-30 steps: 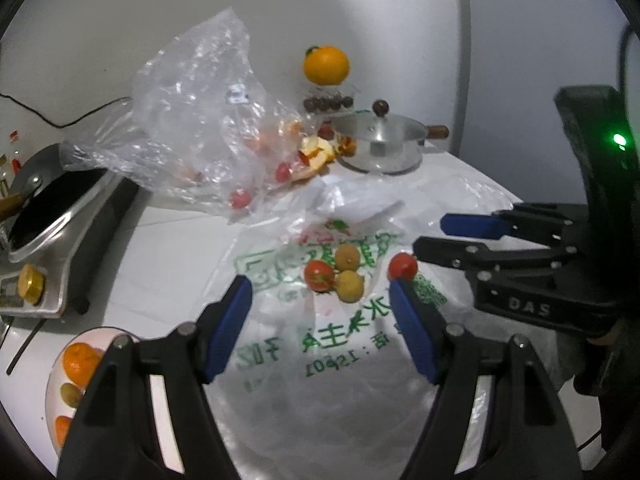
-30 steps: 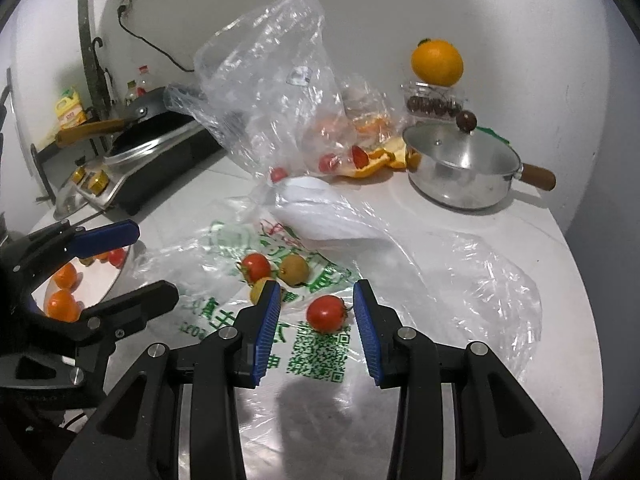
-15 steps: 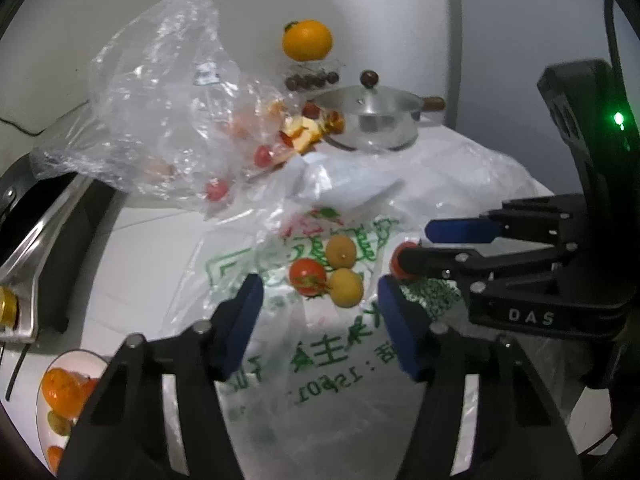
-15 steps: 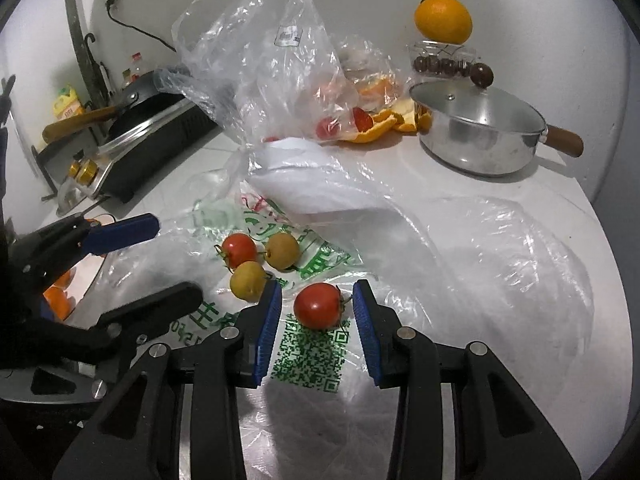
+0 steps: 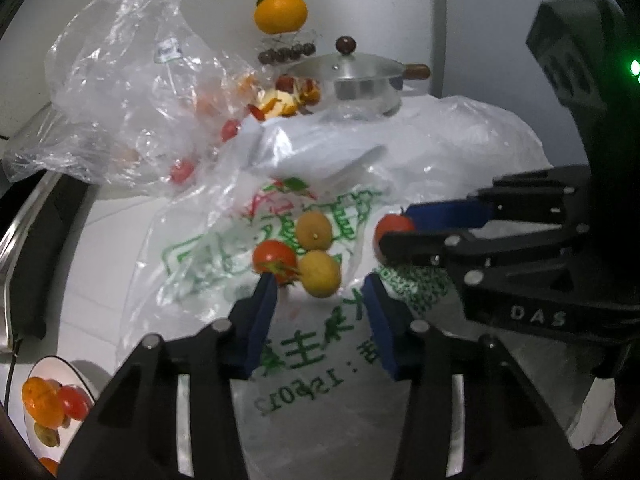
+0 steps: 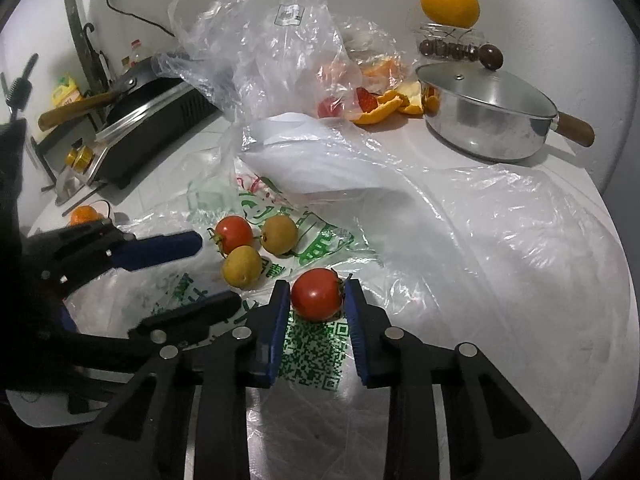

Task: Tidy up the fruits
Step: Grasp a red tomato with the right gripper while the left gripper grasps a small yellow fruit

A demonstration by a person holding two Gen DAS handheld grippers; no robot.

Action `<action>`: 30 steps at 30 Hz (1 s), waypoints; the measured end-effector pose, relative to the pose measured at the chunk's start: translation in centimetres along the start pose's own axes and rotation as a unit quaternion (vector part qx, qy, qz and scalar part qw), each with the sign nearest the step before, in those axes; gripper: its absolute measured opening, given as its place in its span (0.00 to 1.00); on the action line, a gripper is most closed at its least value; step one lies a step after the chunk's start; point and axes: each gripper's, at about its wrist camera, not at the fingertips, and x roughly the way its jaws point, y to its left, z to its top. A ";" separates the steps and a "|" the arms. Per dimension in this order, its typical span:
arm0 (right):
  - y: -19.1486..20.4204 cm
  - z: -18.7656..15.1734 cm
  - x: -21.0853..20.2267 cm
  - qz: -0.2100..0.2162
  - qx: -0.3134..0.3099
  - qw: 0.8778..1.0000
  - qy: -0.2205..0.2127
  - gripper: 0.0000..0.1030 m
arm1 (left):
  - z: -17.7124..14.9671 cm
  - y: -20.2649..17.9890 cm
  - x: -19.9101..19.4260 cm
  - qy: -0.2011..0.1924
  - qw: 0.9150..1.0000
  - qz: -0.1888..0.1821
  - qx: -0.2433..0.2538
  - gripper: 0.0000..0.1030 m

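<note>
Sitting between my right gripper's (image 6: 317, 298) blue pads is a small red tomato (image 6: 317, 294), resting on the printed plastic bag (image 6: 316, 350) over its green code square; the pads stand close on either side of it, and I cannot tell whether they press it or only bracket it, so I call the grip undecided; the fruit looks to be on the bag, not lifted. I judge this the pick of one tomato, meant for the plate (image 5: 82, 376) at the lower left of the left wrist view, where an orange citrus and another tomato already lie; that is why the loose fruit is being taken one at a time.

Just beyond that tomato, to its left in the right view, lies a cluster of three touching or nearly so: a second tomato (image 6: 235, 233) with its green stem, and two yellow-brown round fruits (image 6: 242, 266), (image 6: 279, 234). My left gripper (image 5: 320, 288) points at this cluster with its jaws apart and nothing between them; in its own view the nearer yellow fruit (image 5: 320, 273) sits just ahead of the gap, and the stemmed tomato (image 5: 275, 255) touches or overlaps the tip of the left-hand pad.

Farther back a crumpled clear bag (image 6: 260, 40) holds more red and orange fruit; beside it are orange peel (image 6: 394, 104), a lidded steel pan (image 6: 486, 116), and a whole orange (image 6: 450, 2) perched on a clear tub by the wall.
</note>
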 end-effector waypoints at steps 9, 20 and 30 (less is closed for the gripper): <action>-0.8 0.0 -1.1 -0.001 0.008 1.000 -0.019 0.28 | 0.8 -0.3 1.3 0.031 0.999 -0.016 -0.005 0.37; -1.4 -0.2 -1.6 0.004 0.020 0.999 -0.032 0.28 | 1.9 0.0 2.9 0.062 0.998 -0.008 -0.014 0.36; -1.5 -0.4 -1.9 0.003 0.021 0.999 -0.038 0.28 | 1.7 -0.2 2.3 0.054 0.998 -0.019 -0.011 0.25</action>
